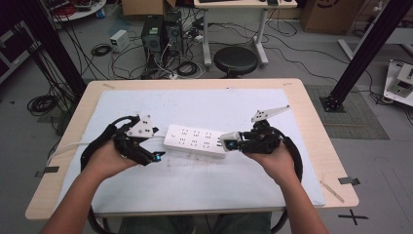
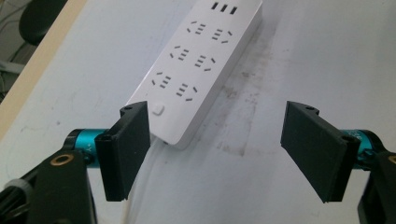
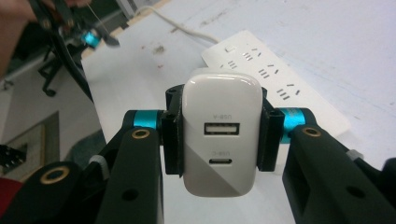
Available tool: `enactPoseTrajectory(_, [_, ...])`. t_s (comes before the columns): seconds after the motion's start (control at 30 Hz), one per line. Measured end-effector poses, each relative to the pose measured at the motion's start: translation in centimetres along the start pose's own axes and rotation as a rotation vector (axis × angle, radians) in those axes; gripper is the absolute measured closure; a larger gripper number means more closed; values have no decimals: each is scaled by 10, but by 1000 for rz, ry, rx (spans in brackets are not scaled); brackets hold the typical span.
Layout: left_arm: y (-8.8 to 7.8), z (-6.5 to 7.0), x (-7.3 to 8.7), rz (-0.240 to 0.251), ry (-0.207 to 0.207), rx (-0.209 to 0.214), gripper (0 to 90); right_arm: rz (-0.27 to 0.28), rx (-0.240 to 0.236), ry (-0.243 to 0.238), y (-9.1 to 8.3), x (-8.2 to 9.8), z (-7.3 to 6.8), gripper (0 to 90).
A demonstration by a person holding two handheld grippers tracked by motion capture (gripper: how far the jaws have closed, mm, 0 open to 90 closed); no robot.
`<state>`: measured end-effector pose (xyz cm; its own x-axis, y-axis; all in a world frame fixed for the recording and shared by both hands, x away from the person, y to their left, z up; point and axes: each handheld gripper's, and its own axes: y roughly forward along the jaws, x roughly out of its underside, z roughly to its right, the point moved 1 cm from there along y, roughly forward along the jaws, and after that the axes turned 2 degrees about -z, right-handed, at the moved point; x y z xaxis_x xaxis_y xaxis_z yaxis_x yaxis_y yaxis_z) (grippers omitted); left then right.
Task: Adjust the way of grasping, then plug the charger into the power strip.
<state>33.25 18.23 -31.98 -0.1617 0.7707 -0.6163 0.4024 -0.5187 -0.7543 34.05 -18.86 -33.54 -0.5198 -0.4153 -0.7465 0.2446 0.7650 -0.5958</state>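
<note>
Charger [image 3: 221, 135], a white USB block, sits clamped between the closed fingers of the right gripper [image 1: 233, 142], held just above the right end of the white power strip [image 1: 196, 140] on the pale surface [image 1: 195, 185]. Left gripper [image 2: 217, 149] has its fingers spread wide with nothing between them, near the strip's switch end.

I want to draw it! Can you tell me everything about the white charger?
The charger is a small, rounded block of smooth plastic, white above and pale grey below. Its face has two ports, a wide one above a small oval one. The right claw squeezes its sides, holding it above the table, beside the power strip.
</note>
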Motion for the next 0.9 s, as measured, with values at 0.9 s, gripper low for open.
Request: enactPoseTrajectory(0.9, [1, -28, 19, -89, -68, 36, 240, -218, 40, -119, 15, -46, 26, 634])
